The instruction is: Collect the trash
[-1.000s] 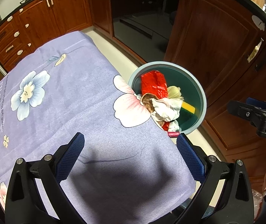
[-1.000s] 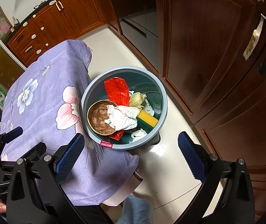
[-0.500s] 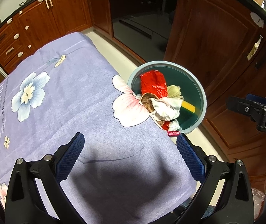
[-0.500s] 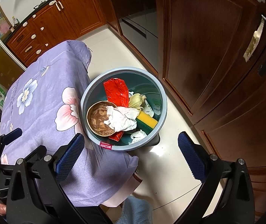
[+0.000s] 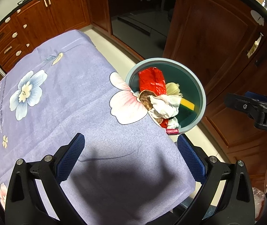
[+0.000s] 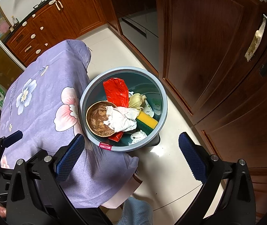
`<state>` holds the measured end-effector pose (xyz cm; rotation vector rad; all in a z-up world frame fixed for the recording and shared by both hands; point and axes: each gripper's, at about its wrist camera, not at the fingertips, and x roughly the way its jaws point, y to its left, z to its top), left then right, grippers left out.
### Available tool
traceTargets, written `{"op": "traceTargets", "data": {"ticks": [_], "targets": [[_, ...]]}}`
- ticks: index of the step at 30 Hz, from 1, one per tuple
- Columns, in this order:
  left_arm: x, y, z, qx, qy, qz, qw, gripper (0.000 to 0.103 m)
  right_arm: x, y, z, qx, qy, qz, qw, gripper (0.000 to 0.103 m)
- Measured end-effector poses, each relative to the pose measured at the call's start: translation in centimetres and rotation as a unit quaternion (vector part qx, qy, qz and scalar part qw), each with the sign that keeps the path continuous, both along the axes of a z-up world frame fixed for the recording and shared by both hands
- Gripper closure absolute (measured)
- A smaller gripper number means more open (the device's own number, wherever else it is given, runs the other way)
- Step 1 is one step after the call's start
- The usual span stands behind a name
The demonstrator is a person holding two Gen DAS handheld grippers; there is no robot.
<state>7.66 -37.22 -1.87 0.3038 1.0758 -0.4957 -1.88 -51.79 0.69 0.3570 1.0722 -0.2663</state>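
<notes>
A grey-blue round bin (image 6: pixel 161 93) (image 5: pixel 202 95) stands on the floor beside the table's right edge. Inside lie a red foil wrapper (image 6: pixel 115 91) (image 5: pixel 152 80), a brown paper bowl (image 6: pixel 97 119), a crumpled white tissue (image 6: pixel 123 119) (image 5: pixel 164 106), a yellow-green sponge (image 6: pixel 146 121), a pale husk (image 6: pixel 137 100) and a small white wad (image 6: pixel 138 136). My left gripper (image 5: pixel 131 155) hovers open and empty over the purple flowered tablecloth (image 5: pixel 58 93). Above the floor near the bin, my right gripper (image 6: pixel 131 155) is open and empty as well.
Dark wooden cabinet doors (image 6: pixel 217 56) rise right of the bin. Lower cabinets with white handles (image 5: pixel 30 28) line the far wall. Pale tiled floor (image 6: pixel 171 168) lies between table and cabinets. The right gripper's body (image 5: pixel 261 110) and a hand show at the left wrist view's right edge.
Both grippers stay open and nearly still; the views drift only slightly. Nothing in the bin moved.
</notes>
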Motion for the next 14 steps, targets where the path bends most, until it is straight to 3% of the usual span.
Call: {"op": "traceTargets", "data": {"ticks": [14], "targets": [[0.22, 0.08, -0.97, 0.014, 0.014, 0.006, 0.9998, 0.004, 0.18, -0.15, -0.16, -0.009, 0.005, -0.004, 1.0, 0.007]]}}
